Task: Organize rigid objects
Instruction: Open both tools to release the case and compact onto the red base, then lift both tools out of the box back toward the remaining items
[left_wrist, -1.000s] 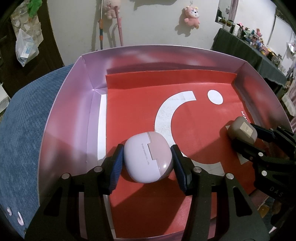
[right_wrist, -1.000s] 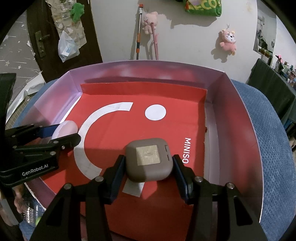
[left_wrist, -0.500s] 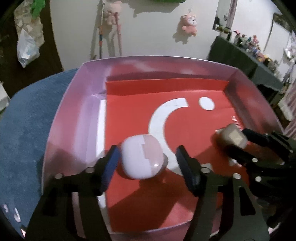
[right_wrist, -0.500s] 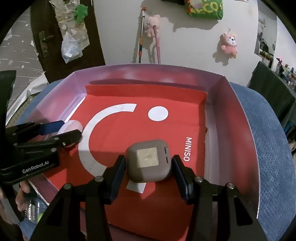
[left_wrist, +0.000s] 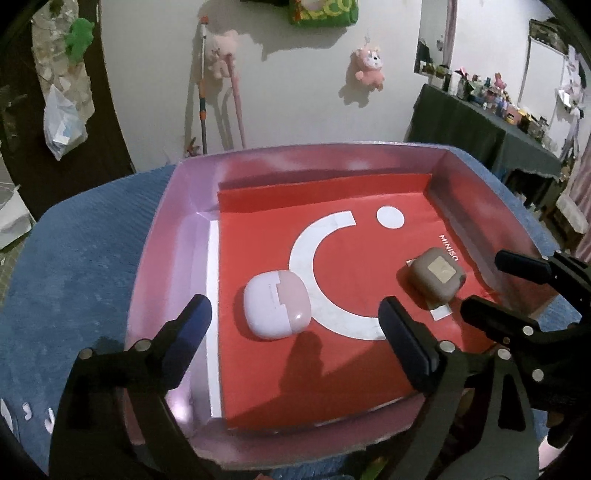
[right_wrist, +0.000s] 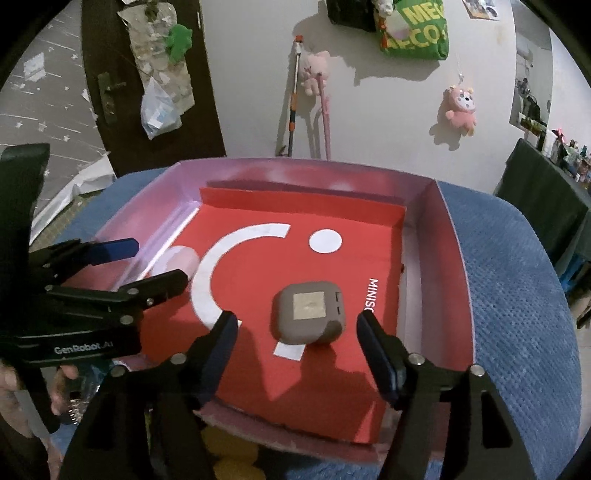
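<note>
A lilac-and-pink earbud case (left_wrist: 276, 304) lies on the red liner of a pink-walled box (left_wrist: 173, 236), near its left wall. My left gripper (left_wrist: 293, 302) hangs just above and behind it, jaws opening wide, pads clear of the case. A taupe case (right_wrist: 308, 312) with a pale square on its lid rests on the liner by the MINISO lettering. My right gripper (right_wrist: 295, 317) straddles it from behind, jaws opening, pads not touching. In the right wrist view the left gripper (right_wrist: 155, 260) half hides the lilac case (right_wrist: 177, 260). The left wrist view shows the taupe case (left_wrist: 436, 278) beside the right gripper (left_wrist: 485, 280).
The box sits on a blue textured cushion (right_wrist: 517, 295). A hand (right_wrist: 62, 373) holds the left gripper's handle. Plush toys and a pole hang on the white wall (left_wrist: 295, 92) behind. A dark table (left_wrist: 480, 125) crowded with small items stands at the right.
Both grippers have opened and let go of their cases, then drawn back and upward. The lilac case and the taupe case stay lying on the red liner.
</note>
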